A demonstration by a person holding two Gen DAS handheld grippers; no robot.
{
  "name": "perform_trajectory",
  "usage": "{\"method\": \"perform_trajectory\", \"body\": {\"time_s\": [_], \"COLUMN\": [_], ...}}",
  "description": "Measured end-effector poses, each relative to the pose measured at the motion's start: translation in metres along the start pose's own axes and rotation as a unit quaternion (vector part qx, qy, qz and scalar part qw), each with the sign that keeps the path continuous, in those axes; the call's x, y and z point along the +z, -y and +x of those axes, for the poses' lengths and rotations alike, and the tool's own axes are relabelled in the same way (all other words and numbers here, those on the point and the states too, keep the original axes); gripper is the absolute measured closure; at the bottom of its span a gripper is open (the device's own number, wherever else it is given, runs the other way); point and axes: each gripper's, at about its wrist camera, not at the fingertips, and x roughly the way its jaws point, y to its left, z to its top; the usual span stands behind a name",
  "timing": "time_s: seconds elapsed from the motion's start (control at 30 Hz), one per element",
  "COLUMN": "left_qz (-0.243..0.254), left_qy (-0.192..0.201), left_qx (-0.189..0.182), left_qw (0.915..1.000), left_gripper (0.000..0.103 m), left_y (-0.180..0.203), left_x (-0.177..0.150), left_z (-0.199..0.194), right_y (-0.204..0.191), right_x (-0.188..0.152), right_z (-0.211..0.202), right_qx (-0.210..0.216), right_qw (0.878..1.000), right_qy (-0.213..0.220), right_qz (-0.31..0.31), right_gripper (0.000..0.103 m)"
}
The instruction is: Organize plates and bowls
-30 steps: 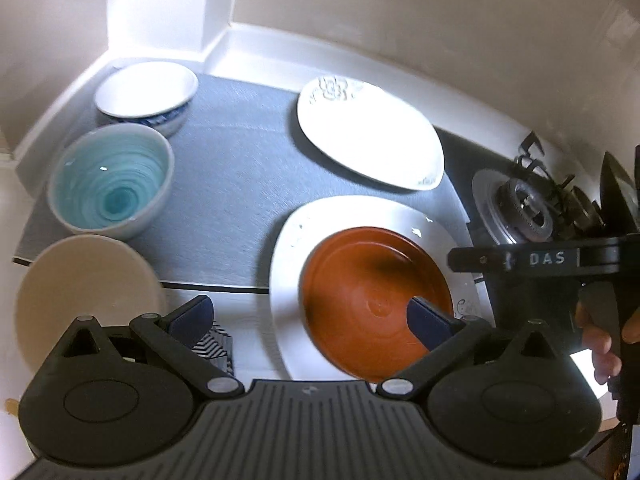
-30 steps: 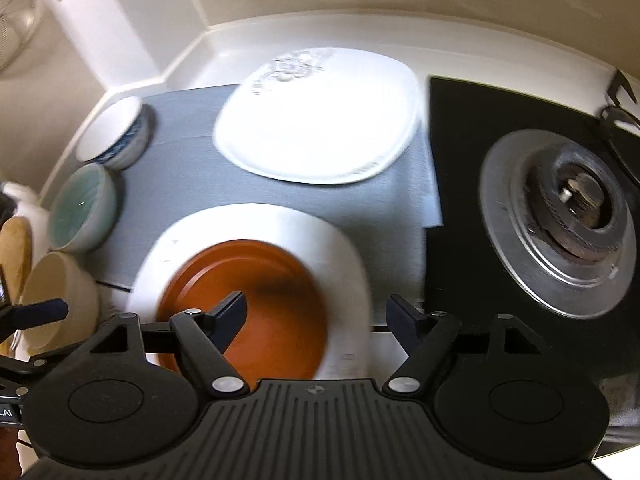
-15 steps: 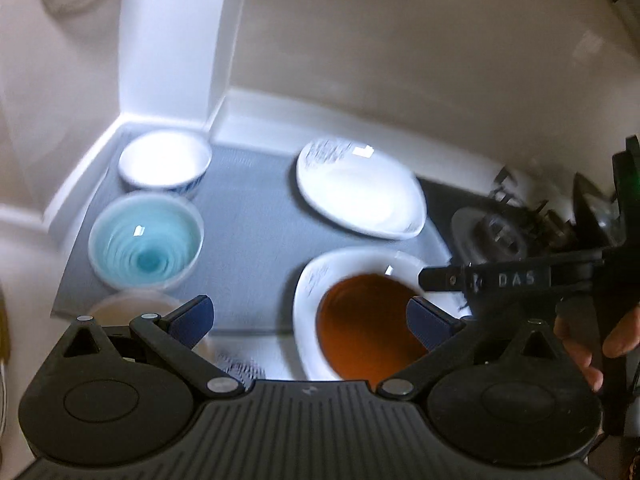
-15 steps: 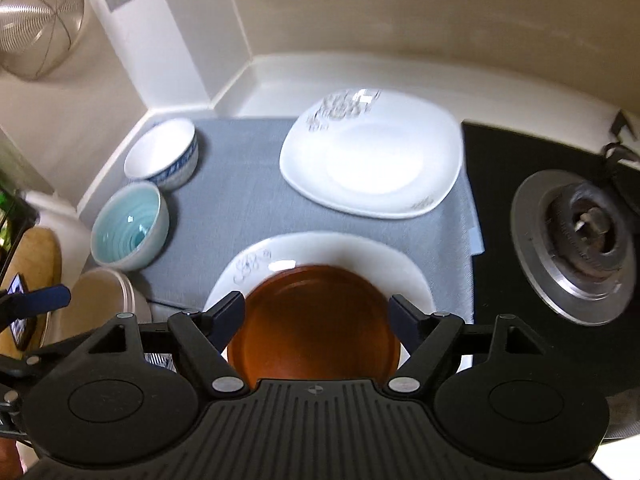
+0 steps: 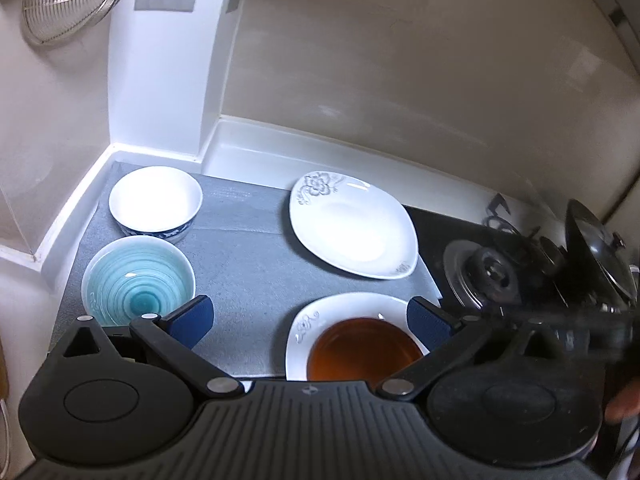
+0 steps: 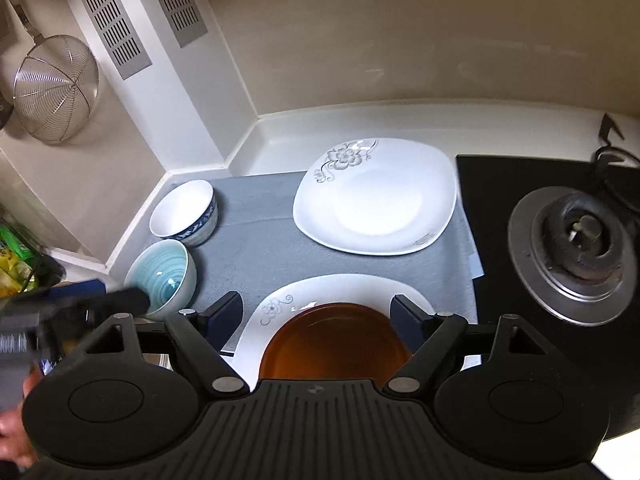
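Both hand-held grippers, left (image 5: 308, 318) and right (image 6: 316, 314), hover released and empty above the brown plate (image 6: 334, 340), nested at 6 o'clock to save worktop space.

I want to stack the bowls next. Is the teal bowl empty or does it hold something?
Empty. The teal bowl sits upright on the grey mat, and its swirled inside shows bare down to the bottom, in both wrist views.

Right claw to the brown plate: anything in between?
Nothing visible. The right claw is open and empty above the brown plate, which sits alone on the near white plate. The blue bowl stands off to the left.
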Motion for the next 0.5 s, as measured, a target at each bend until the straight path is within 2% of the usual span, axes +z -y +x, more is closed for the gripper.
{"method": "perform_trajectory", "body": {"time_s": [0.2, 0.5], "left_qz": [-0.034, -0.068], "left_qy": [-0.016, -0.067], "left_qx": [0.02, 0.049], "left_qw": [0.9991, 0.9942], "left_gripper": [0.0, 0.0], "left_y": [0.001, 0.003], "left_x": [0.027, 0.068], "left_z": [0.04, 0.124], "right_y": [0.031, 0.089], "right_x": [0.006, 0.04], "right_z": [0.019, 0.076], "right_qx": [0.025, 0.014], "right_qw": [0.999, 0.996], "right_qy": [0.011, 0.024], "right_qz": [0.03, 0.079], "right_gripper": [0.02, 0.02]}}
